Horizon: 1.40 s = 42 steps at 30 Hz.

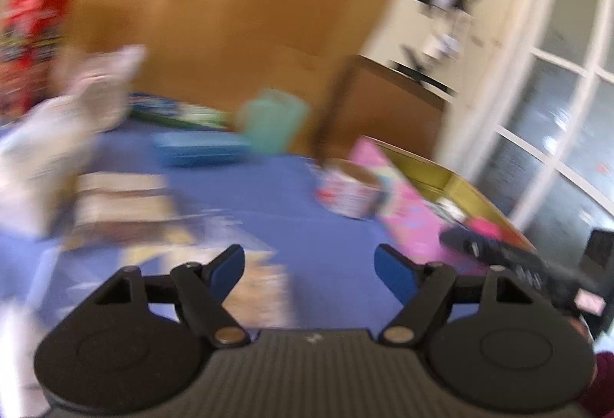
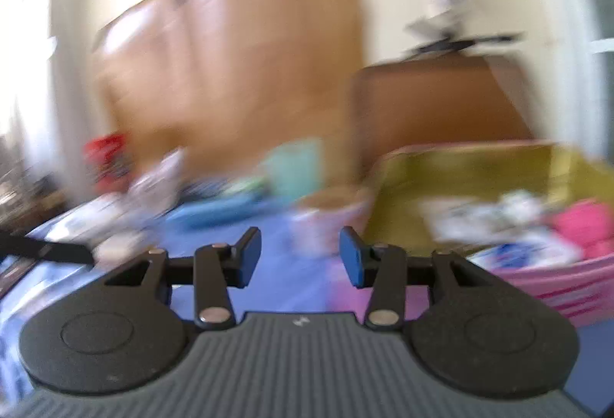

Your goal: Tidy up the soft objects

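Both tongs spread, nothing pinched: left gripper [image 1: 309, 270] and right gripper [image 2: 300, 256] hang above the blue table [image 1: 276, 187], probably between picks. Frames are smeared, so take details loosely. Landmark is the pink box [image 2: 556, 287]: soft things, a pink plush lump [image 2: 587, 226] and white cloth [image 2: 491, 222], already sit inside it, likely the collection bin. More pale soft items [image 1: 42, 149] lie well left of the box; your next grab probably comes from there.

- A pink soft item [image 2: 585, 226] lay inside the open box [image 2: 479, 164], at its right end.
- White patterned cloth [image 2: 495, 222] lay bunched beside it, blurred.
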Each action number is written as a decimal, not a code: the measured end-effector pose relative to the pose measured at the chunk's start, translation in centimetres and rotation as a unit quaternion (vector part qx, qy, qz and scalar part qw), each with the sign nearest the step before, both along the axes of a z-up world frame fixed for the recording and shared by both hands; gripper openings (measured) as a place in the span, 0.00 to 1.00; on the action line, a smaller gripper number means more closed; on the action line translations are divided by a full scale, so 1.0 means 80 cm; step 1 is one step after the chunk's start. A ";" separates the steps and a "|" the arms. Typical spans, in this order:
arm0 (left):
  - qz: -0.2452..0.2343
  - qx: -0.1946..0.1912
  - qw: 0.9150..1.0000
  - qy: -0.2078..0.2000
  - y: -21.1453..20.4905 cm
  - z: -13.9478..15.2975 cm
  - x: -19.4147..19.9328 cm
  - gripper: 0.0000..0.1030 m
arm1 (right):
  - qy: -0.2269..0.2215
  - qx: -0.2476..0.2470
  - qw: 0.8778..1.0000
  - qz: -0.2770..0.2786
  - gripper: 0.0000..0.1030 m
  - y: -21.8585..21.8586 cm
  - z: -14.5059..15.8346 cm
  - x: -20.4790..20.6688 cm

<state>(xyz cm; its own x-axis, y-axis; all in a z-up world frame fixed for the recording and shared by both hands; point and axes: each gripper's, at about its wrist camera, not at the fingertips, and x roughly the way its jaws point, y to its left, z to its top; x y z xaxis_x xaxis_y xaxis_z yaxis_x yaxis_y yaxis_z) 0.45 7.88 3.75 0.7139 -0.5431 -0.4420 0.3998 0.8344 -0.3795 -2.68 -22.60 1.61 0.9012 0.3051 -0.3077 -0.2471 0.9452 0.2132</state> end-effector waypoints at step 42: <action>-0.166 0.004 0.986 -0.010 -0.255 0.031 0.072 0.66 | -0.030 -0.033 0.972 -0.230 0.68 -0.130 -0.010 -0.019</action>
<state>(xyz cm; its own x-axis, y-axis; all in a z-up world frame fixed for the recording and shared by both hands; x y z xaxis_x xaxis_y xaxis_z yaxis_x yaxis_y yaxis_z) 6.19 -12.48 6.19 0.5060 -0.7448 -0.4349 0.6594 0.6591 -0.3616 -4.22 -32.97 0.85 0.9546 -0.1527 -0.2559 0.1945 0.9699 0.1466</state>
